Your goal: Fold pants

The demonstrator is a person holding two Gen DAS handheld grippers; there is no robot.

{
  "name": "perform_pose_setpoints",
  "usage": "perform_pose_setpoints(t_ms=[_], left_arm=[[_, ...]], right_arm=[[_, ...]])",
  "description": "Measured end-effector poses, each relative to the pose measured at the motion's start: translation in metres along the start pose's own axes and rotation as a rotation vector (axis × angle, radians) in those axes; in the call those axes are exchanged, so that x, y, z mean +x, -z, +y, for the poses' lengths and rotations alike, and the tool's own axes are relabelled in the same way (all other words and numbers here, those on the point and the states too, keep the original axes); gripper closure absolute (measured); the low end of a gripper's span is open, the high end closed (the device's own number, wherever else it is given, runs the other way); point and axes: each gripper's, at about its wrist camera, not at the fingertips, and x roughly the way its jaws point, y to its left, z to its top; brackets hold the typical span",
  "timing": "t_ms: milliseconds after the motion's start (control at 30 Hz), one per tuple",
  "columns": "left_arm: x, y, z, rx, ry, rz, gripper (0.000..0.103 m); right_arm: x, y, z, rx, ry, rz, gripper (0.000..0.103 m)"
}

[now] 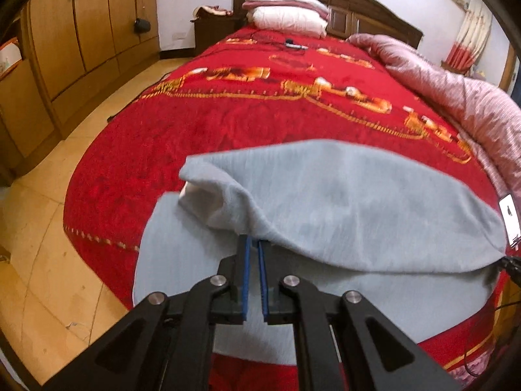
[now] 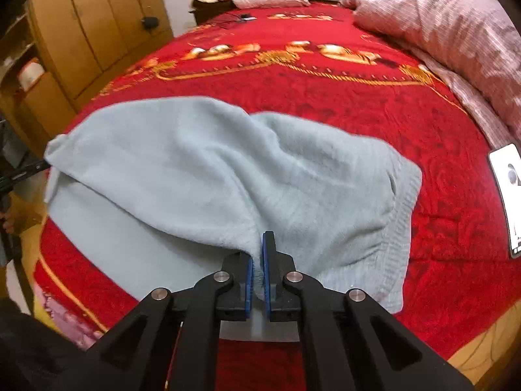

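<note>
Both claws, left claw (image 1: 254, 244) and right claw (image 2: 258, 254), are clamped on the grey pants (image 2: 202, 163) draped just ahead on the bed (image 2: 358, 97), so I'd carry them across level and together.

Glowing under warm indoor light, bowing hard at dark fisheye corners, blurring across the red patterned plush bedspread (image 1: 228, 123).

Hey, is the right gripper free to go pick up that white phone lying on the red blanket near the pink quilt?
Probably not yet. The right gripper is shut on the light blue fleece pants, so it would have to let go first. Otherwise the white phone lies uncovered on the red blanket, off to its right.
</note>
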Motion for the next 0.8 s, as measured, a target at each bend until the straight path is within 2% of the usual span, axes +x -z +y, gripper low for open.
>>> perform_pose_setpoints(t_ms=[167,233,333,400,633,800], left_arm=[[0.005,0.010,-0.005,-0.011,-0.008,0.038,0.080],[0.005,0.014,-0.007,-0.012,-0.010,0.042,0.071],[0.005,0.017,-0.010,-0.018,-0.012,0.050,0.067],[0.004,0.019,-0.012,-0.025,-0.005,0.053,0.065],[-0.001,0.021,-0.018,-0.027,-0.003,0.047,0.058],[-0.006,0.022,-0.018,-0.050,0.027,0.046,0.053]], right_arm=[[0.006,0.010,0.000,0.033,0.028,0.008,0.089],[0.004,0.014,0.000,0.051,0.026,-0.001,0.084],[0.000,0.019,-0.001,0.087,0.010,-0.010,0.075],[-0.002,0.022,0.000,0.098,0.012,-0.012,0.072],[-0.010,0.025,0.001,0.145,0.018,-0.007,0.068],[-0.017,0.028,-0.005,0.217,0.020,-0.011,0.068]])
